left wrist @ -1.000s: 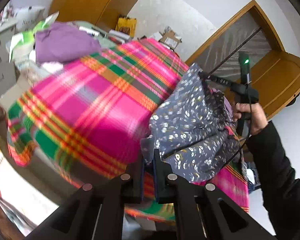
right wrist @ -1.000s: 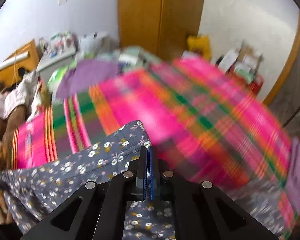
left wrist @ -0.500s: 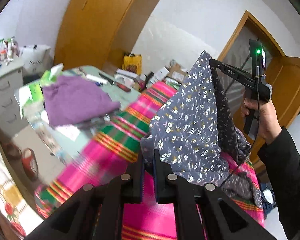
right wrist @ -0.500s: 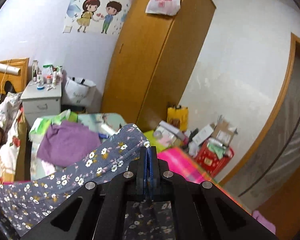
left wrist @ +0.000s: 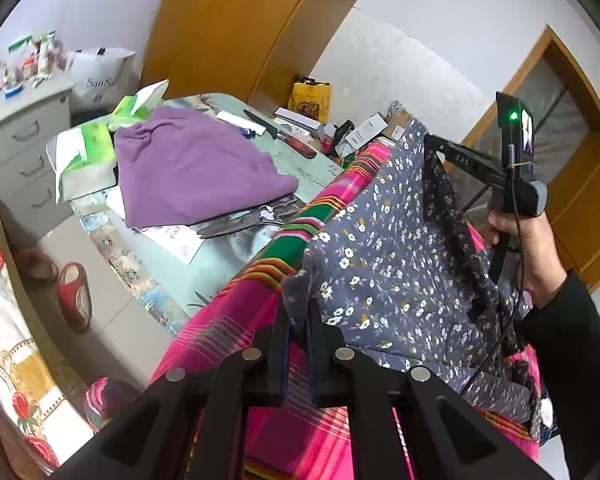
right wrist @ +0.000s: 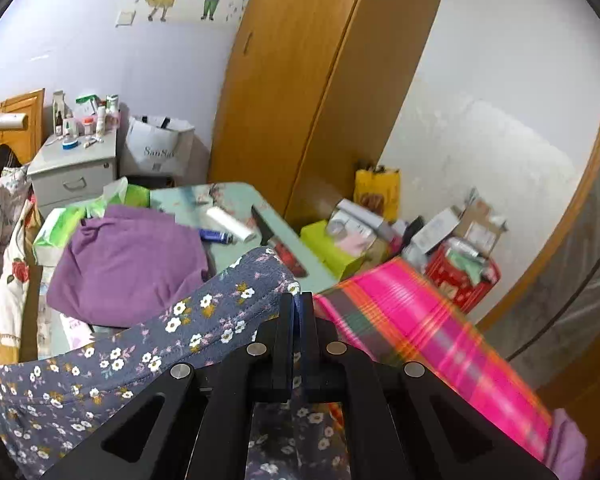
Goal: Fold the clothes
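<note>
A blue-grey floral garment [left wrist: 384,264] hangs in the air between both grippers, above the pink plaid blanket [left wrist: 236,312]. My left gripper [left wrist: 297,320] is shut on one corner of it, at the bottom of the left wrist view. My right gripper [right wrist: 298,312] is shut on another edge of the floral garment [right wrist: 148,352]. In the left wrist view the right gripper [left wrist: 430,140] shows at the upper right, held by a hand [left wrist: 520,236] in a black sleeve, lifting its corner high. The cloth drapes down from there in loose folds.
A purple garment [left wrist: 188,168] lies folded on a pale table [left wrist: 308,164] with a knife [left wrist: 272,130], bottles and green packs. A grey drawer chest [left wrist: 16,136], a wooden wardrobe [right wrist: 312,92], boxes by the wall [right wrist: 440,240] and red slippers [left wrist: 74,294] surround the blanket [right wrist: 420,332].
Both grippers have swung sideways with the floral garment, so the views went from the blanket to the table and the purple garment. The right gripper's corner rose higher. Both grips held.
</note>
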Motion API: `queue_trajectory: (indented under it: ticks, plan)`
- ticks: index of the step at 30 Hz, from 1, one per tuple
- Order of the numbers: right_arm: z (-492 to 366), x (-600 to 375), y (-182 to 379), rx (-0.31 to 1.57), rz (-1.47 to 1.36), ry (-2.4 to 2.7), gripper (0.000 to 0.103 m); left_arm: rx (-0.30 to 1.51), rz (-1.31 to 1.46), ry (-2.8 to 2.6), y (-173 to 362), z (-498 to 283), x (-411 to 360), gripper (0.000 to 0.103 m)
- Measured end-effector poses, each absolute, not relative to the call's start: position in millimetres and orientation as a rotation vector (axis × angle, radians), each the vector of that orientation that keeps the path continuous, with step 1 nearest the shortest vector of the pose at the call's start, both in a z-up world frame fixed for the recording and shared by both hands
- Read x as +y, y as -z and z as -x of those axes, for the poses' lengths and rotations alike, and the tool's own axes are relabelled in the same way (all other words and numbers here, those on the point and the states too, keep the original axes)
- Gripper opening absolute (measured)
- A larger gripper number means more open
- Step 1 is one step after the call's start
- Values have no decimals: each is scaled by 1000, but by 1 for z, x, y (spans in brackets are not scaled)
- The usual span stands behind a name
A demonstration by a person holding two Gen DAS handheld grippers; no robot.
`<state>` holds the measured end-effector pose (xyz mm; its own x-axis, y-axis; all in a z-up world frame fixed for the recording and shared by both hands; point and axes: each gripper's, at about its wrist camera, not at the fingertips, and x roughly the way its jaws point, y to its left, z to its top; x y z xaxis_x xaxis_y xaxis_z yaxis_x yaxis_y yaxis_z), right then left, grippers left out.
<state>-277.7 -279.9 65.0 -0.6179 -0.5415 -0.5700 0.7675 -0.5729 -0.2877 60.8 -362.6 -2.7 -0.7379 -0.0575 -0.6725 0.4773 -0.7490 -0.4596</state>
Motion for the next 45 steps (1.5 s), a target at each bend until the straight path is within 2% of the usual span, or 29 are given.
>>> queue_trajectory:
  ticks: [7, 14, 18, 23, 26, 32, 36, 45]
  plan:
    - [294, -311, -62, 631, -541, 2187, 2, 828, -889, 2506, -13, -53, -384, 7]
    - [316, -328, 8, 702, -762, 2125, 3, 833, -1035, 2428, 28, -30, -397, 7]
    - [319, -323, 18, 701, -837, 2090, 6, 792, -1107, 2389, 40, -26, -392, 8]
    - [312, -301, 0, 635, -845, 2101, 25, 681, -1117, 2370, 33, -26, -379, 14]
    - [301, -282, -15, 596, -837, 2091, 31, 693, -1113, 2357, 31, -32, -378, 15]
    - [281, -226, -35, 484, -845, 2079, 33, 696, -1081, 2321, 28, -50, -376, 16]
    - [254, -183, -45, 404, -823, 2048, 33, 622, -1059, 2238, 25, -63, -376, 16]
    - [163, -89, -39, 316, -803, 1951, 34, 621, -1022, 2298, 12, -81, -343, 16]
